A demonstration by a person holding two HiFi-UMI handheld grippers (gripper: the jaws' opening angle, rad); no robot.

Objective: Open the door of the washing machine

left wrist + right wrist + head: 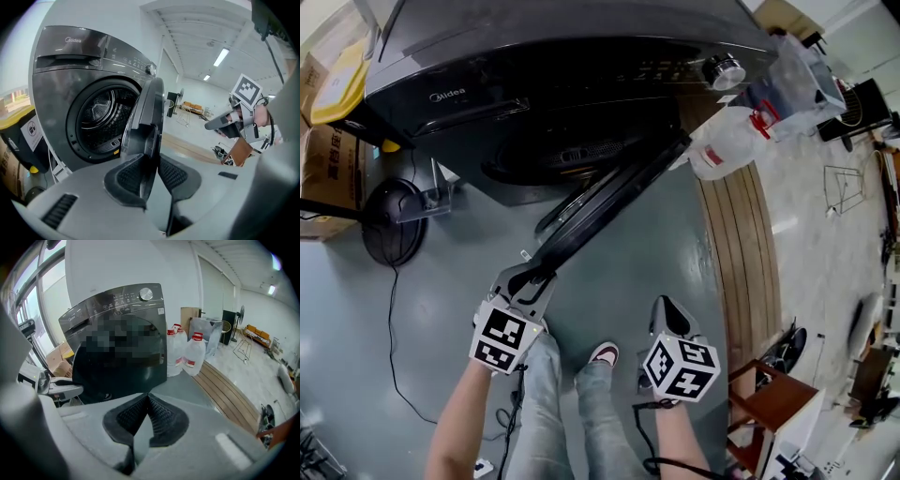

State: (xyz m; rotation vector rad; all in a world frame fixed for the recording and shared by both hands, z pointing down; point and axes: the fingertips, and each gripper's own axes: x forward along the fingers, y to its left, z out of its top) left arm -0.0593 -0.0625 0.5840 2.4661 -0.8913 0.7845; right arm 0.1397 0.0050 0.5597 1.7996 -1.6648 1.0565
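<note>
The dark grey washing machine [534,56] stands ahead, and its round door [609,202] is swung well out from the front. The steel drum [101,117] shows behind it in the left gripper view. My left gripper [528,275] is shut on the free edge of the door [147,117], one pad on each side. My right gripper [664,309] hangs to the right, apart from the door, with its pads [159,416] together on nothing. The outer face of the door [122,366] fills the middle of the right gripper view.
Large water jugs [727,141] stand right of the machine beside a wooden floor strip [741,253]. Cardboard boxes [323,178] and a yellow bin [342,84] sit at the left, with a round black base [394,220] and its cable. A brown stool [769,394] is at the lower right.
</note>
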